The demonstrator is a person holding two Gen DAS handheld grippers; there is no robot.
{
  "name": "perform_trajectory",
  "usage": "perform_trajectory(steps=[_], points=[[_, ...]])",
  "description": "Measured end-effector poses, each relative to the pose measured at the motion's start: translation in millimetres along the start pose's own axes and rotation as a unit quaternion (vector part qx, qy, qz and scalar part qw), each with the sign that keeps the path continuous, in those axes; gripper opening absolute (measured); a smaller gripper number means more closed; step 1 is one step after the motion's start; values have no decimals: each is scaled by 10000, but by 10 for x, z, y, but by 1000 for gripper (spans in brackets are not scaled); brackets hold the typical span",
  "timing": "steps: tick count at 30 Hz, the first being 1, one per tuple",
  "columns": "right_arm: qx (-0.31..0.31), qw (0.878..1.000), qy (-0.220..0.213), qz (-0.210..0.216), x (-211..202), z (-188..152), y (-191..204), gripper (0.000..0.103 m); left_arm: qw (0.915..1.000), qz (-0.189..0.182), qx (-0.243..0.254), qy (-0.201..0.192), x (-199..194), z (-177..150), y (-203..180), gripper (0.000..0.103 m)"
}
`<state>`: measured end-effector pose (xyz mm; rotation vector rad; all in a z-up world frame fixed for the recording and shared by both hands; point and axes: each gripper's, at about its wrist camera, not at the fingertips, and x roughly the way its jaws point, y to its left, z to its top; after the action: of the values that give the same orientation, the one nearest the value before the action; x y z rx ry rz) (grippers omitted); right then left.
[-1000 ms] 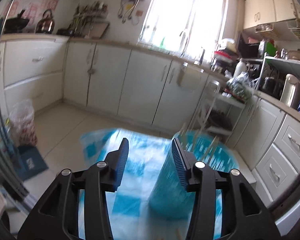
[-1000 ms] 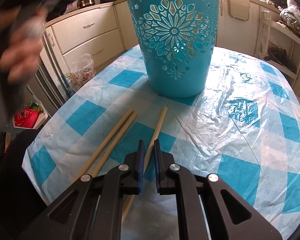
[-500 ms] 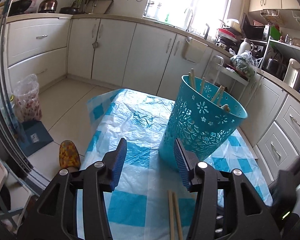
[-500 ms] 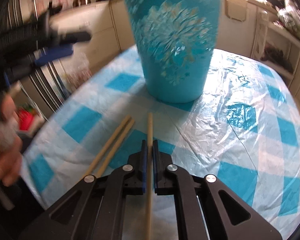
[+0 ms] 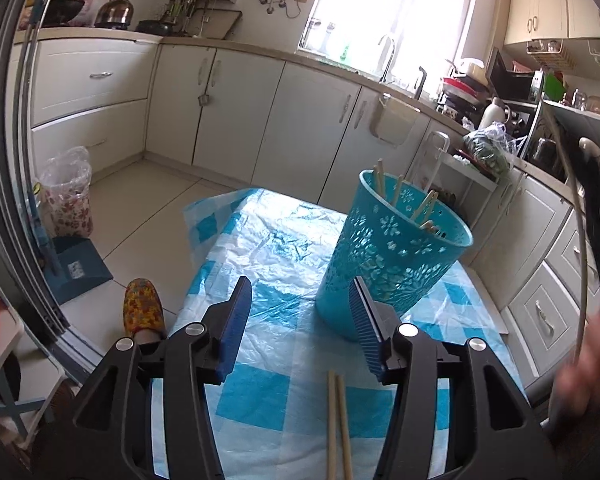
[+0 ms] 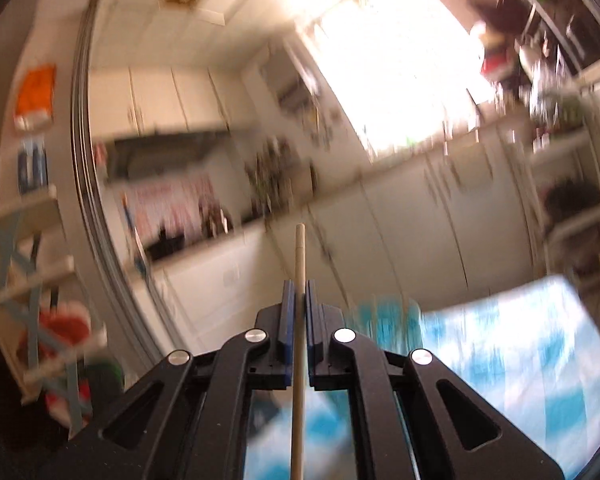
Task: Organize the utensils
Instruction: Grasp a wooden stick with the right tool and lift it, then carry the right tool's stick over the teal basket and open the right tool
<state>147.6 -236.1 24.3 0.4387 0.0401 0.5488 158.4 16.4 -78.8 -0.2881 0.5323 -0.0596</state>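
A teal cut-out basket (image 5: 392,256) stands on the blue-checked table (image 5: 268,256) and holds several wooden chopsticks (image 5: 424,206). My left gripper (image 5: 300,320) is open and empty, hovering just left of the basket's base. Two chopsticks (image 5: 338,424) lie side by side on the cloth below it. My right gripper (image 6: 299,292) is shut on one chopstick (image 6: 299,252), lifted and tilted up toward the kitchen wall; the view is blurred. The basket shows there only as a teal smear (image 6: 384,316).
White cabinets (image 5: 236,108) and a counter run behind the table. A bagged bin (image 5: 66,196) and a blue dustpan (image 5: 76,272) stand on the floor at left. A slippered foot (image 5: 142,308) is by the table edge. A wire rack (image 5: 456,168) stands behind the basket.
My right gripper has lifted the chopstick off the table and swung upward, away from the basket. The left gripper has stayed open and drawn back a little.
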Motion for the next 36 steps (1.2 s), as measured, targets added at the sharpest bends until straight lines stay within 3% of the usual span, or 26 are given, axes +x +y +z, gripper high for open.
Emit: perform_trajectory(steps=[2, 6, 15, 36], points=[[5, 9994, -353, 14, 99, 109, -14, 6, 10000, 0, -15, -74, -40, 17, -6, 49], [284, 9975, -648, -5, 359, 92, -215, 6, 9996, 29, -125, -244, -99, 80, -3, 51], [809, 9944, -624, -265, 699, -117, -649, 6, 9990, 34, -227, -374, -68, 167, -11, 52], [611, 9959, 493, -450, 580, -634, -694, 9, 9995, 10, -148, -292, -20, 129, -54, 52]])
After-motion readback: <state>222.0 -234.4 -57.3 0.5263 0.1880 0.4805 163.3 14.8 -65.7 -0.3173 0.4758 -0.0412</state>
